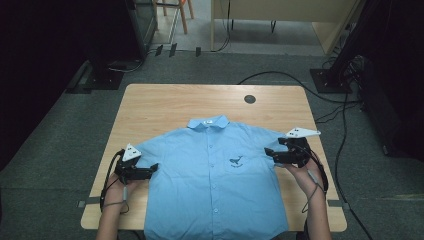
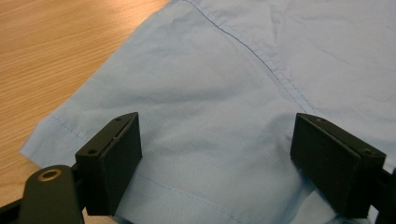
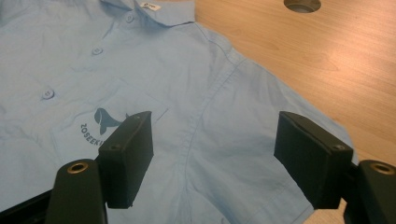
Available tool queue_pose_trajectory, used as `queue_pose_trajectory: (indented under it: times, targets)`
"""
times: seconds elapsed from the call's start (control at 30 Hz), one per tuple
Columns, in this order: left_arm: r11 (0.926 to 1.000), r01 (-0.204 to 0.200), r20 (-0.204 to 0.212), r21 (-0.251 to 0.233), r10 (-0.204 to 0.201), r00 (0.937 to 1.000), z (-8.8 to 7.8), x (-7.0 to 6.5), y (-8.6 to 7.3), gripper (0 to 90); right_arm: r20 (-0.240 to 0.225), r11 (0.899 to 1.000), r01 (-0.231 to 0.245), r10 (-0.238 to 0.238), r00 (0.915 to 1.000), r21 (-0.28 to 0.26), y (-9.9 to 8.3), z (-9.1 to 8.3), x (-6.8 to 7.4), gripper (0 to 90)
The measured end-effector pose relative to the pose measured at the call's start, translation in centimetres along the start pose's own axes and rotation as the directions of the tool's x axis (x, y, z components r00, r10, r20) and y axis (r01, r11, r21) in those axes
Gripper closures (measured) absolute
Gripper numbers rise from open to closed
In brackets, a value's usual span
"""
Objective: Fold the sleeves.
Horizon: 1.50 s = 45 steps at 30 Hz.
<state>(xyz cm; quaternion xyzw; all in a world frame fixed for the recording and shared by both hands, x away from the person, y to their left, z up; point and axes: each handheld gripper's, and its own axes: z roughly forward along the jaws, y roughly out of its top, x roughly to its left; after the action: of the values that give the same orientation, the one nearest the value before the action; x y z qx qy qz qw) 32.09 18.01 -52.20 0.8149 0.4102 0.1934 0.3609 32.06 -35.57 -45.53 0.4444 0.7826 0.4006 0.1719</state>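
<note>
A light blue short-sleeved shirt [image 1: 215,175] lies flat and buttoned on the wooden table [image 1: 165,105], its collar [image 1: 208,122] at the far side. A dark whale print [image 3: 105,119] marks the chest pocket. My left gripper [image 1: 154,169] rests at the shirt's left sleeve, pointing inward. In the left gripper view its jaws [image 2: 217,149] stand wide apart over the sleeve cloth [image 2: 201,93], with nothing pinched. My right gripper [image 1: 270,154] sits at the right sleeve. Its jaws [image 3: 212,144] are open above the sleeve seam [image 3: 201,121].
A round cable hole [image 1: 250,99] sits in the tabletop behind the collar. Bare wood runs along both sides of the shirt. Black cables [image 1: 340,130] trail over the grey carpet at the right. Dark stands and a pale desk [image 1: 280,15] stand beyond the table.
</note>
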Motion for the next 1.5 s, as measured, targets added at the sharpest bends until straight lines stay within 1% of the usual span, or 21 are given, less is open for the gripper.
queue_pose_trajectory:
  times: [0.27, 0.3, 0.4, 0.47, 0.53, 0.57, 0.63, 0.67, 0.73, 0.77, 0.87, 0.9, 1.0, 1.03, 1.07, 1.13, 1.2, 1.23, 1.4, 1.43, 1.5]
  targets:
    - [1.0, -0.003, 0.003, -0.002, 0.003, 1.0, 0.0, 0.0, 0.0, 17.0, -0.001, 1.0, 0.024, -0.024, 0.9997, -0.004, 0.9, 0.0, -0.4, 27.9]
    - [1.0, -0.003, 0.003, -0.002, 0.003, 1.0, 0.0, 0.0, 0.0, 17.0, 0.0, 0.999, 0.036, -0.036, 0.9994, -0.003, 1.4, 0.3, -0.6, 27.9]
    - [1.0, -0.003, 0.003, -0.002, 0.003, 1.0, 0.0, 0.0, 0.0, 17.0, 0.0, 0.999, 0.036, -0.036, 0.9994, -0.003, 1.4, 0.3, -0.6, 27.9]
    - [1.0, -0.003, 0.002, -0.002, 0.003, 1.0, 0.0, 0.0, 0.0, 17.0, 0.008, 0.999, 0.039, -0.039, 0.9992, -0.004, 1.8, 0.6, -0.9, 27.8]
    - [1.0, -0.004, 0.004, -0.003, 0.004, 1.0, 0.0, -0.1, 0.0, 19.1, 0.008, 0.999, 0.035, -0.035, 0.9993, -0.007, 1.9, 0.6, -1.0, 27.8]
    - [1.0, -0.004, 0.004, -0.003, 0.004, 1.0, 0.0, -0.1, 0.0, 19.1, 0.004, 1.0, 0.009, -0.009, 0.9999, -0.006, 1.9, 0.8, -1.6, 27.8]
    - [0.9999, -0.008, 0.009, -0.011, 0.008, 0.9999, -0.1, -0.1, 0.0, 19.1, 0.004, 1.0, 0.009, -0.009, 0.9999, -0.006, 1.9, 0.8, -1.6, 27.9]
    - [0.9999, -0.007, 0.008, -0.01, 0.007, 0.9999, -0.1, -0.1, 0.0, 21.3, 0.008, 1.0, 0.006, -0.006, 1.0, -0.012, 1.9, 0.9, -1.9, 27.9]
    - [0.9999, -0.006, 0.006, -0.01, 0.006, 1.0, -0.1, -0.1, 0.0, 21.3, 0.008, 1.0, 0.005, -0.005, 1.0, -0.015, 1.9, 0.9, -2.0, 27.9]
    - [0.9999, -0.006, 0.006, -0.01, 0.006, 1.0, -0.1, -0.1, 0.0, 21.3, 0.018, 1.0, -0.004, 0.004, 0.9998, -0.026, 1.7, 1.0, -2.4, 27.9]
    - [0.9999, -0.002, 0.003, -0.01, 0.002, 1.0, -0.1, -0.2, 0.0, 21.3, 0.021, 1.0, -0.004, 0.005, 0.9998, -0.027, 1.7, 1.0, -2.5, 28.1]
    - [0.9999, -0.002, 0.003, -0.01, 0.002, 1.0, -0.1, -0.2, 0.0, 21.3, 0.03, 1.0, -0.013, 0.013, 0.9995, -0.025, 1.4, 1.4, -3.0, 28.1]
    - [1.0, 0.005, -0.008, -0.008, -0.005, 1.0, -0.1, -0.2, 0.0, 21.2, 0.03, 1.0, -0.013, 0.013, 0.9995, -0.025, 1.4, 1.4, -3.0, 28.1]
    - [1.0, 0.005, -0.008, -0.008, -0.005, 1.0, -0.1, -0.2, 0.0, 21.2, 0.051, 0.999, -0.025, 0.027, 0.9983, -0.041, 0.7, 2.0, -4.0, 28.1]
    - [1.0, 0.005, -0.008, -0.008, -0.005, 1.0, -0.1, -0.2, 0.0, 21.2, 0.051, 0.999, -0.025, 0.027, 0.9983, -0.041, 0.7, 2.0, -4.0, 30.2]
    - [1.0, 0.005, -0.008, -0.008, -0.005, 1.0, -0.1, -0.2, 0.0, 21.2, 0.051, 0.999, -0.025, 0.027, 0.9983, -0.041, 0.7, 2.0, -4.0, 30.2]
    - [1.0, 0.005, -0.008, -0.008, -0.005, 1.0, -0.1, -0.2, 0.0, 21.2, 0.053, 0.999, -0.034, 0.036, 0.9979, -0.04, 0.5, 2.2, -4.2, 30.2]
    - [1.0, 0.005, -0.008, -0.008, -0.005, 1.0, -0.1, -0.2, 0.0, 21.2, 0.063, 0.998, -0.048, 0.05, 0.9968, -0.032, 0.0, 2.7, -4.9, 30.2]
    - [1.0, 0.006, -0.009, -0.008, -0.006, 0.9999, -0.1, -0.2, 0.0, 21.3, 0.071, 0.998, -0.053, 0.055, 0.996, -0.034, -0.1, 2.9, -5.1, 30.2]
    - [1.0, 0.006, -0.009, -0.008, -0.006, 0.9999, -0.1, -0.2, 0.0, 21.3, 0.085, 0.997, -0.061, 0.064, 0.9943, -0.039, -0.6, 3.3, -5.5, 30.2]
    - [0.9999, 0.006, -0.009, -0.008, -0.006, 0.9999, -0.1, -0.2, 0.0, 21.2, 0.085, 0.997, -0.061, 0.064, 0.9943, -0.039, -0.6, 3.3, -5.5, 30.9]
